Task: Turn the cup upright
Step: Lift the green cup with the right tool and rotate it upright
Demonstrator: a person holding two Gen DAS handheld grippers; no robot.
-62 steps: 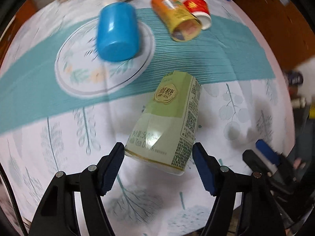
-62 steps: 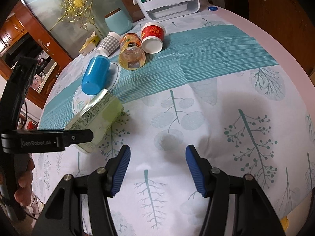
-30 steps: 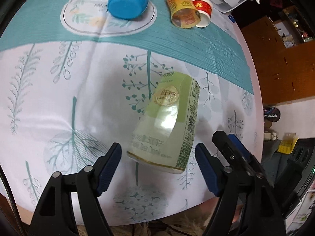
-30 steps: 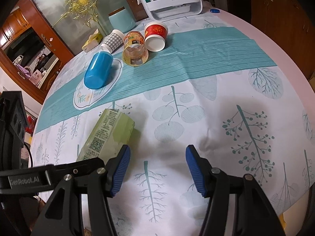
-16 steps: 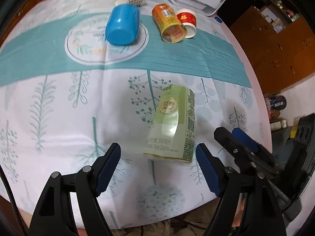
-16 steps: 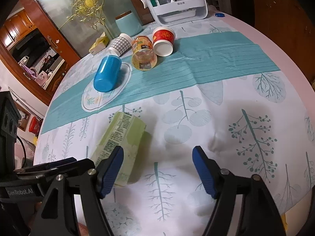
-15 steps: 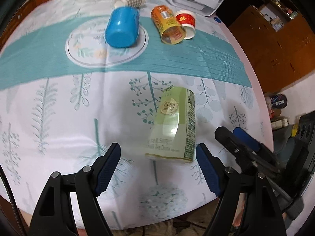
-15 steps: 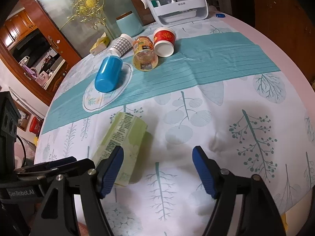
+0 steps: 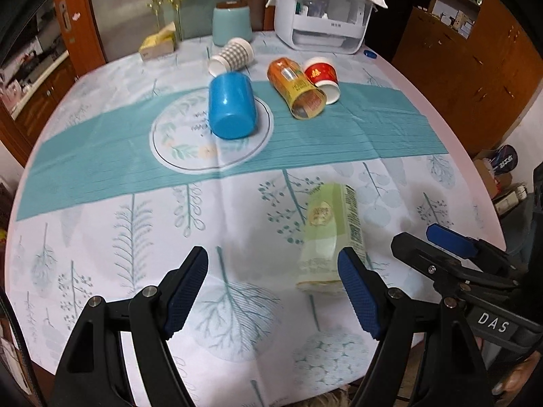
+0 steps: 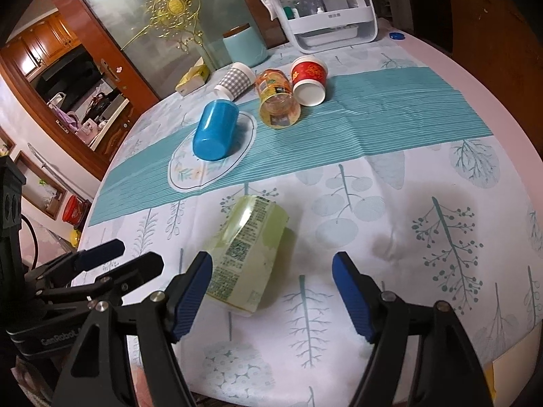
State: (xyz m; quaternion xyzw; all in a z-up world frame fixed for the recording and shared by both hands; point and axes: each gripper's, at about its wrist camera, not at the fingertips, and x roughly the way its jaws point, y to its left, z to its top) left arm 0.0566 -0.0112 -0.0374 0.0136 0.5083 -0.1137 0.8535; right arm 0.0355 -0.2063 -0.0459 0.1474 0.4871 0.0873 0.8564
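Left wrist view: the left claw [image 9: 273, 291] has pulled back and risen since two seconds ago. Then its blue pads flanked the green cup [image 9: 331, 237] closely; now the cup lies ahead and to the right of the gap, only the right pad near its rim. Claw spread wide, holding nothing. The right claw [image 10: 271, 293], likewise wide and empty, has shifted toward the cup: earlier the cup lay off to its left, now the cup's mouth end sits just ahead of its left pad.

Green cup: still on its side on the white leaf-print part of the cloth, near the front edge of the surface [image 9: 112, 271], mouth end toward the claws. Whether anything is inside, cannot tell.

Farther back, on the teal band: blue cup [image 9: 231, 109] on its side over the round printed medallion, closed base toward the cameras. Beside it, an orange cup [image 9: 296, 89] on its side, open mouth facing this way, looks empty. Touching it, a red paper cup [image 9: 321, 76] on its side. Behind these, a grey checked paper cup [image 9: 232, 56], also tipped over.

Back edge of the surface: yellow tissue box [image 9: 157, 45], upright pale teal canister [image 9: 231, 23] with a brown lid, white storage box [image 9: 322, 17] holding small bottles, a white cloth draped on top.
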